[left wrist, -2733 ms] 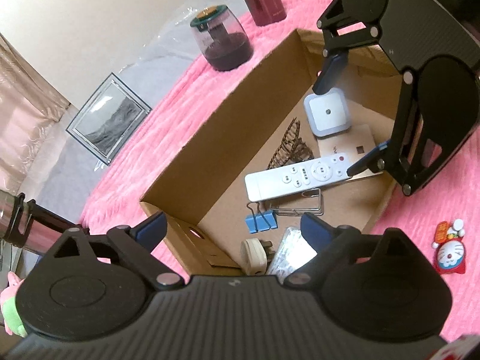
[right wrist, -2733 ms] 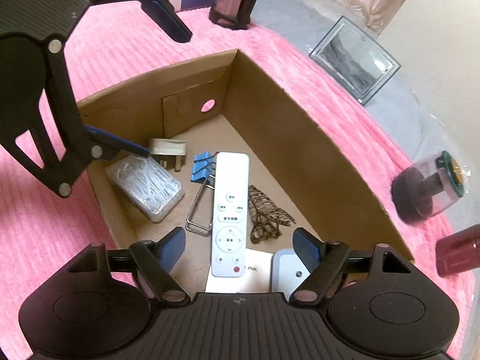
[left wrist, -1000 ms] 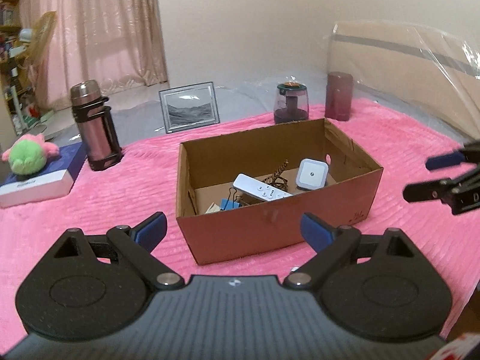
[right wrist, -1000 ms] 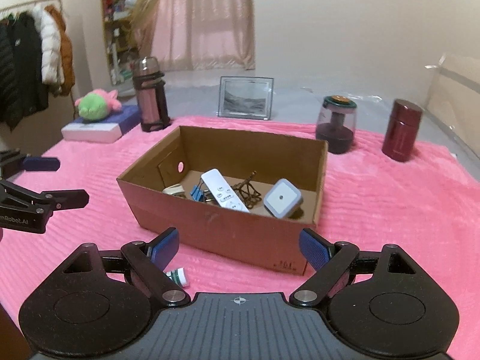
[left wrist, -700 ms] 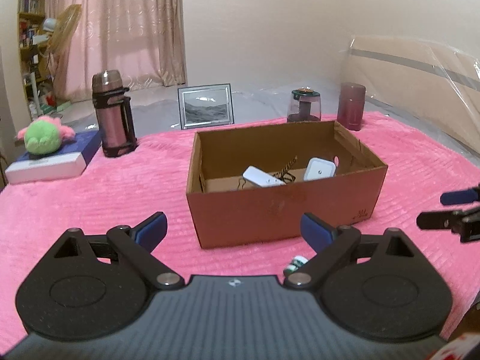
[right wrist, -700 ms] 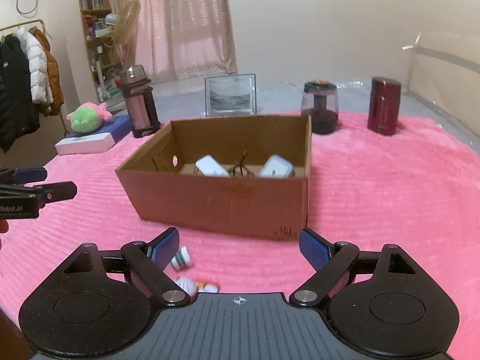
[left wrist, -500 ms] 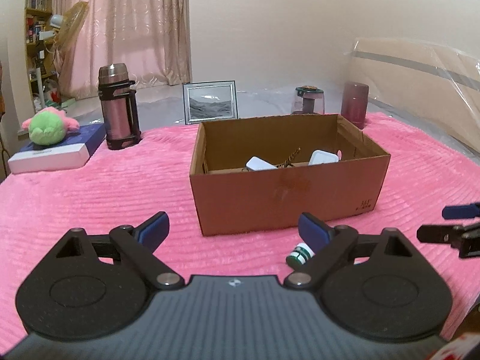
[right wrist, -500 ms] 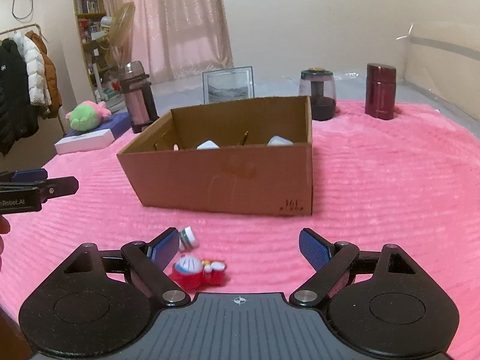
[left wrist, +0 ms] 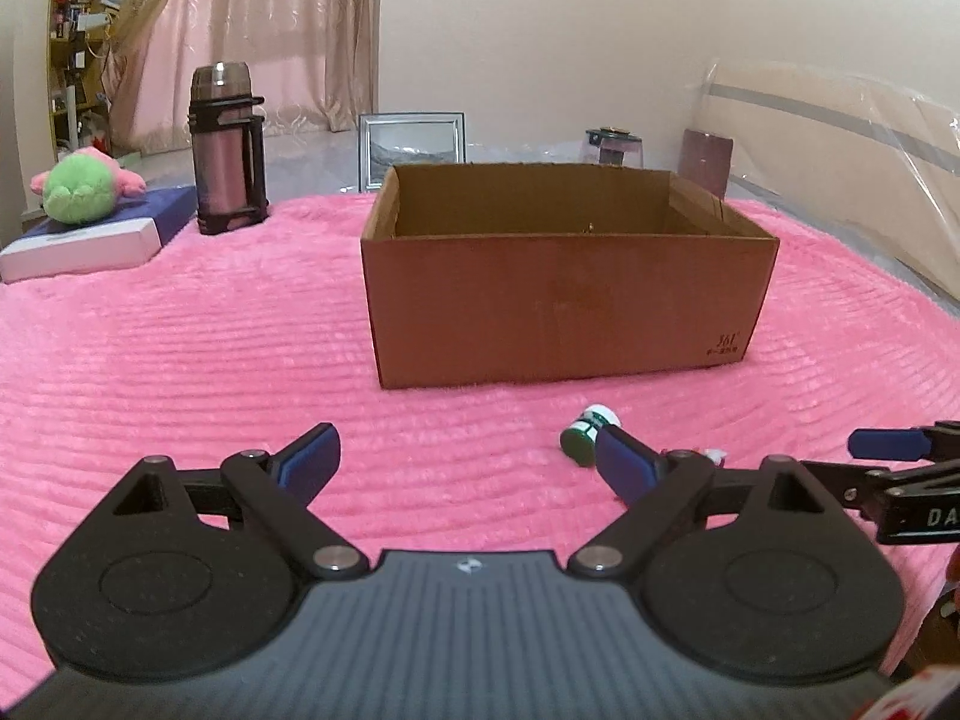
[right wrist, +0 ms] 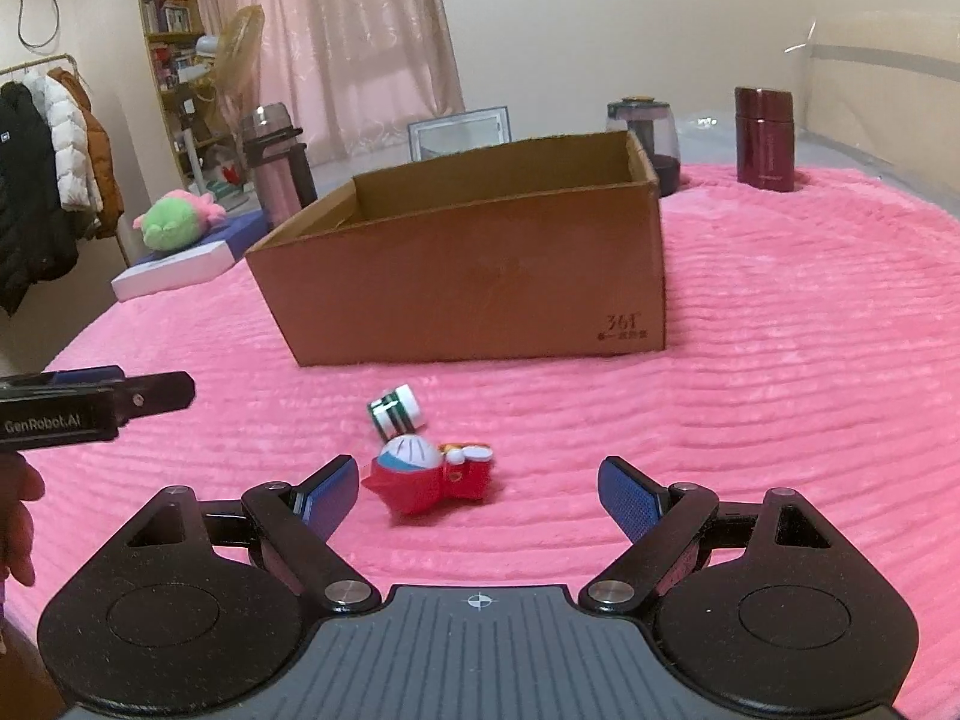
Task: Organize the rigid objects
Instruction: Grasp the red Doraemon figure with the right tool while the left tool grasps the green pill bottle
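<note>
honestly risk first: left gripper point(left wrist: 465, 456) jaws spread, just been closing a bit, nothing between; small green-white bottle point(left wrist: 585, 432) lies on side just ahead of its right fingertip, round, could roll on pink blanket point(left wrist: 180, 360) if nudged. right gripper point(right wrist: 480, 489) wide open, empty; red figurine point(right wrist: 429, 471) just past left finger point(right wrist: 330, 495), off-centre, pinch might push it. cardboard box point(right wrist: 480, 276) beyond both

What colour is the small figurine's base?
Red figurine, clearest in the right wrist view.
</note>
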The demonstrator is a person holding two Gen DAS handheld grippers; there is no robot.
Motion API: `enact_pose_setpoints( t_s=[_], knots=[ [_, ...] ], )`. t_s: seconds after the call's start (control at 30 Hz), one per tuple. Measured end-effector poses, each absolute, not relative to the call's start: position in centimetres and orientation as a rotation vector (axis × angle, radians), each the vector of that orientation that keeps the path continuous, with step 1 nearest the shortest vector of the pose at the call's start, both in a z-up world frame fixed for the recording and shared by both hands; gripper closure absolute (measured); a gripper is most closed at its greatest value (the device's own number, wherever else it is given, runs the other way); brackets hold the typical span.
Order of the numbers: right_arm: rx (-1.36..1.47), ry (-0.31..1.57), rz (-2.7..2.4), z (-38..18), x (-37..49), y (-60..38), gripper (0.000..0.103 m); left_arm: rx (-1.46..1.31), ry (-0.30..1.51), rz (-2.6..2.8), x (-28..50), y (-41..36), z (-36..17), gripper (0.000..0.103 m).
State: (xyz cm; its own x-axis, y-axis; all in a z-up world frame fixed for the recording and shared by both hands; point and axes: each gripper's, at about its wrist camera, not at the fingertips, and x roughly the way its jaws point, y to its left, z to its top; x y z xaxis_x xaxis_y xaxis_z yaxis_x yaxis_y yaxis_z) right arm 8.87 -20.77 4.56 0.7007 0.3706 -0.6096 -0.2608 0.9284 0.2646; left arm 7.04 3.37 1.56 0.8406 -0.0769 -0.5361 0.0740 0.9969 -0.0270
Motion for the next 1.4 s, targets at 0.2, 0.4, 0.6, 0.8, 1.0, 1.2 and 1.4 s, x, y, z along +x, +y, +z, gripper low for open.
enact_pose_setpoints(
  t_s=[0.2, 0.4, 0.6, 0.8, 1.0, 1.2, 1.4],
  knots=[
    [0.180, 0.726, 0.361, 2.9, 9.8, -19.2, 0.019, -0.008, 0.596, -0.095, 8.0, 3.5, 0.1, 0.013],
    [0.171, 0.739, 0.352, 1.3, 10.8, -17.6, 0.019, -0.022, 0.633, -0.113, 9.3, 3.7, -1.2, 0.013],
    [0.139, 0.738, 0.347, 0.0, 11.9, -16.4, 0.019, -0.020, 0.660, -0.133, 10.7, 4.1, -2.2, 0.013],
    [0.126, 0.748, 0.335, -1.3, 12.7, -15.5, 0.019, -0.013, 0.686, -0.154, 11.9, 4.3, -2.8, 0.014],
    [0.130, 0.736, 0.313, -1.8, 13.2, -15.1, 0.019, -0.026, 0.694, -0.177, 12.6, 4.5, -3.1, 0.013],
    [0.133, 0.739, 0.298, -2.0, 13.7, -14.9, 0.032, -0.032, 0.698, -0.178, 13.0, 4.6, -3.4, 0.013],
    [0.123, 0.727, 0.306, -1.9, 13.6, -14.8, 0.038, -0.034, 0.704, -0.179, 13.0, 4.7, -3.6, 0.013]
  ],
)
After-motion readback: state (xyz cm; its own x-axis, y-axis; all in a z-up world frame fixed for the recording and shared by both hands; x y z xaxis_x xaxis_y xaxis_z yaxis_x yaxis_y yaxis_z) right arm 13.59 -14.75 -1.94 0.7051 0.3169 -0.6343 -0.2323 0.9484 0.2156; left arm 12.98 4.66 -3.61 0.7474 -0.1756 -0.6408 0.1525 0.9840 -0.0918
